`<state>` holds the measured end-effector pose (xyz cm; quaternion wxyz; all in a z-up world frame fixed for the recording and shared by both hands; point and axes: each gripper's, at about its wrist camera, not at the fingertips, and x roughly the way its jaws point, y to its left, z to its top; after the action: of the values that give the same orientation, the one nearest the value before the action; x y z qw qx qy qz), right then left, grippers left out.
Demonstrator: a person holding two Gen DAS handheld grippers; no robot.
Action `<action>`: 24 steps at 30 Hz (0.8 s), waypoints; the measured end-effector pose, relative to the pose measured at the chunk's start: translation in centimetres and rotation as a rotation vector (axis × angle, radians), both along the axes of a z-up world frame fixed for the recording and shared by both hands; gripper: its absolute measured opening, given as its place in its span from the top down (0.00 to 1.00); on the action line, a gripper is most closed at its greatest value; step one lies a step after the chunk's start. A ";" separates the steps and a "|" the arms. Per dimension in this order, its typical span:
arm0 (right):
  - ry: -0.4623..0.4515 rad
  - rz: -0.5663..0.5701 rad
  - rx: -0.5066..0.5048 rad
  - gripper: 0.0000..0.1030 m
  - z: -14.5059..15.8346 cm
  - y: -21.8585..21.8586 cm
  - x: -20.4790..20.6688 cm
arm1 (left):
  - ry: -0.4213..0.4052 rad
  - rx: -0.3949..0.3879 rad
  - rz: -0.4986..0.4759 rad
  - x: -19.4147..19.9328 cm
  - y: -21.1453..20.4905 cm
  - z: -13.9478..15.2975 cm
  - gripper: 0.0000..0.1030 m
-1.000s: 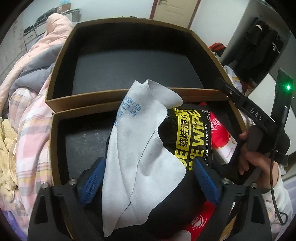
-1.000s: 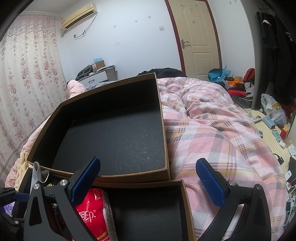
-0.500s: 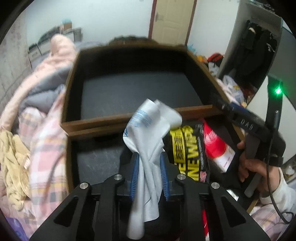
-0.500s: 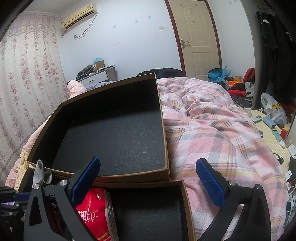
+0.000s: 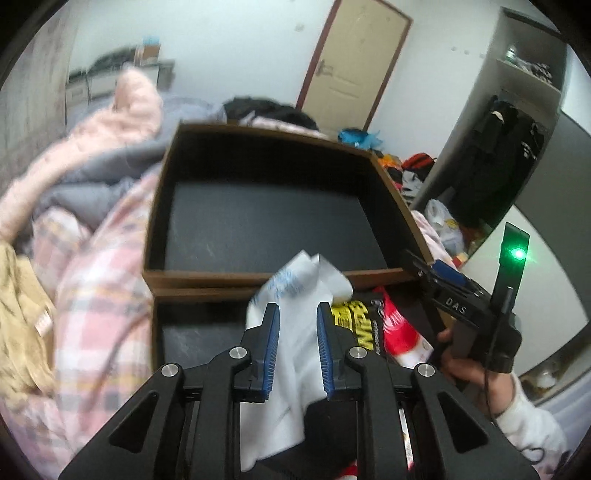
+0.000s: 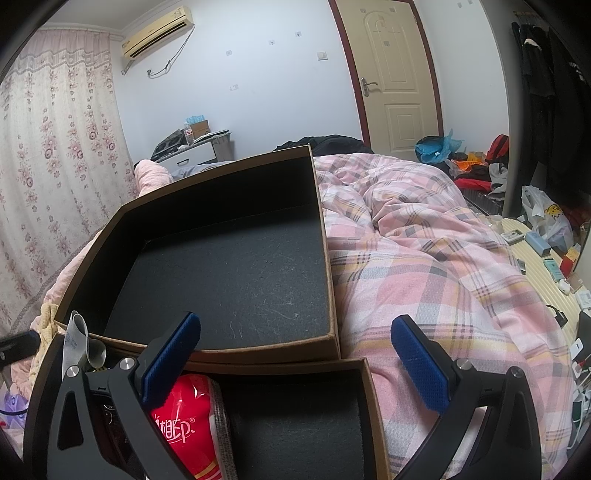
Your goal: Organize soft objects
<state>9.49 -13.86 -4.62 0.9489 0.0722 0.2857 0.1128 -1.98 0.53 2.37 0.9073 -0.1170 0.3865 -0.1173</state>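
Now left gripper (image 5: 295, 341) closing, pinching grey cloth (image 5: 291, 288) over near box (image 5: 157, 332); right gripper (image 6: 295, 369) wide, holding nothing.

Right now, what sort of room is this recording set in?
Most likely a lived-in bedroom: a bed under a pink plaid quilt, floral curtains below a wall air conditioner, and dark coats hanging beside the door.

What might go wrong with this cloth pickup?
1. The left gripper jaws are closing on a bunched fold of the pale grey printed cloth; it may slip out.
2. The loose tail hangs beside the black-and-yellow wipes pack and may snag it.
3. It could catch the brown cardboard box wall.
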 end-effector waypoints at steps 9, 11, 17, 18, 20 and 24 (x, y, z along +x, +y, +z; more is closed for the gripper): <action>0.000 0.000 0.000 0.01 0.0 0.0 0.0 | -0.027 -0.044 0.030 -0.8 -0.4 0.0 0.10; 0.000 0.000 0.001 0.01 0.0 0.0 0.0 | -0.019 -0.060 0.034 -0.7 -0.1 -0.1 0.10; 0.000 0.000 0.001 0.01 0.0 0.0 0.0 | 0.047 -0.037 0.062 0.5 -0.1 -1.7 0.11; 0.001 0.001 0.002 0.01 0.0 0.0 0.0 | 0.054 -0.022 0.067 0.7 -0.3 -1.9 0.11; 0.001 0.000 0.002 0.01 0.0 0.0 0.0 | 0.068 0.021 0.068 1.1 -0.9 -2.2 0.11; 0.001 0.001 0.003 0.01 0.0 0.0 0.0 | 0.063 0.142 0.077 2.1 -2.3 -2.6 0.15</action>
<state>9.50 -13.89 -4.63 0.9486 0.0734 0.2862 0.1136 0.14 -1.72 -0.21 0.9045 -0.0708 0.4174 -0.0508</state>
